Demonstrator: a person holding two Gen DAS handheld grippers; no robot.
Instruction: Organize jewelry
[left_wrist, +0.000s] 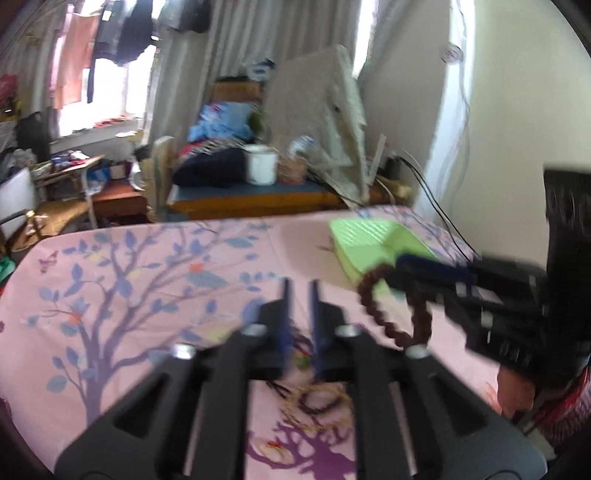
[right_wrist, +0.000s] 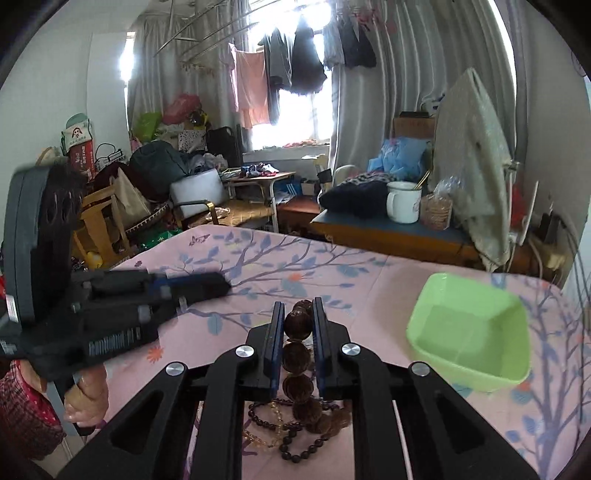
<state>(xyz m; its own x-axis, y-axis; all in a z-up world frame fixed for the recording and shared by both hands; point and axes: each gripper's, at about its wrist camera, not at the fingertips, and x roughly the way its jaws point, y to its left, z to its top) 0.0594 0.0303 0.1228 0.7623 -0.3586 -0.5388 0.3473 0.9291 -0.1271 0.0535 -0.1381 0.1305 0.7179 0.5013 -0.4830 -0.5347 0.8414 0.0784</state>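
A bracelet of large brown beads (right_wrist: 297, 332) hangs between the pads of my right gripper (right_wrist: 298, 306), which is shut on it. In the left wrist view the same bracelet (left_wrist: 391, 314) dangles from the right gripper (left_wrist: 397, 267) just in front of a light green square bowl (left_wrist: 369, 251). My left gripper (left_wrist: 299, 288) stands open by a narrow gap with only pink cloth showing between its fingers. Below both grippers lies a pile of thin bead strands (right_wrist: 291, 435) and cords (left_wrist: 314, 402). The bowl (right_wrist: 469, 339) looks empty.
A pink cloth with a tree pattern (left_wrist: 147, 295) covers the work surface. Behind its far edge stands a blue-topped bench with a white mug (right_wrist: 402, 206) and a cloth-draped board (right_wrist: 476, 166). Cables (left_wrist: 436, 206) run down at the right. A hand (right_wrist: 88, 398) holds the left gripper (right_wrist: 221, 284).
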